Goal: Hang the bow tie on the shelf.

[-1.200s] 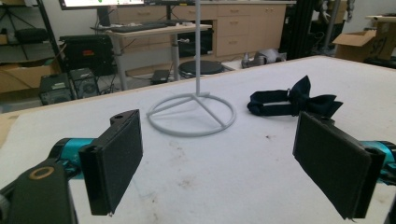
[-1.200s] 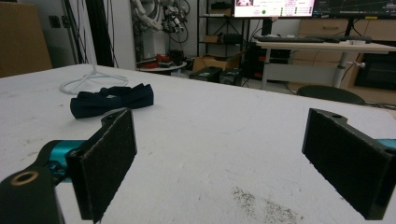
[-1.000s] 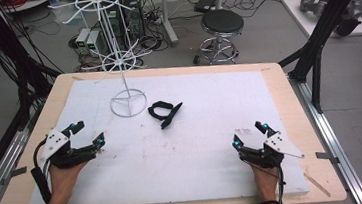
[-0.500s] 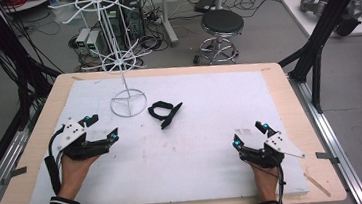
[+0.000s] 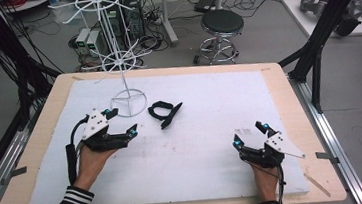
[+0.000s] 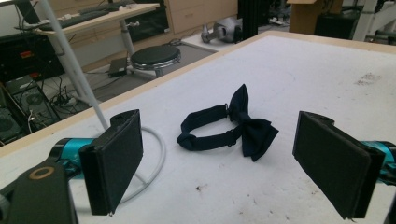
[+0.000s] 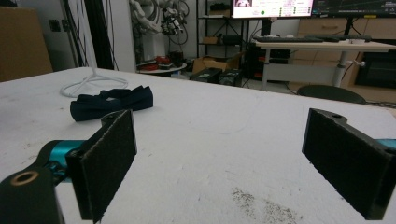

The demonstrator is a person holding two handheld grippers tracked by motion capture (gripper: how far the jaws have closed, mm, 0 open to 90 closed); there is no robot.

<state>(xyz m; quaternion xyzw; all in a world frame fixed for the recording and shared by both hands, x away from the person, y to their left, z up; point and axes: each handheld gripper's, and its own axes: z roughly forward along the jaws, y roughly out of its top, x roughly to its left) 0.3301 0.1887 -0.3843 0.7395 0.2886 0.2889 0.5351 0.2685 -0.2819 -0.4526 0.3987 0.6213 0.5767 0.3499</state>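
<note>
Both jaws wide, left gripper (image 5: 120,122) has neared the bow tie (image 5: 164,112).

One dark bow tie (image 5: 164,112) lies on the white sheet (image 5: 213,149) covering the single wooden table (image 5: 289,96), beside one white wire stand (image 5: 120,62) near the far left corner. Two grippers, the left gripper (image 5: 120,123) and the right gripper (image 5: 250,134), sit toward the near edge, each with two open jaws. One round stool (image 5: 222,25) stands beyond the far edge.
</note>
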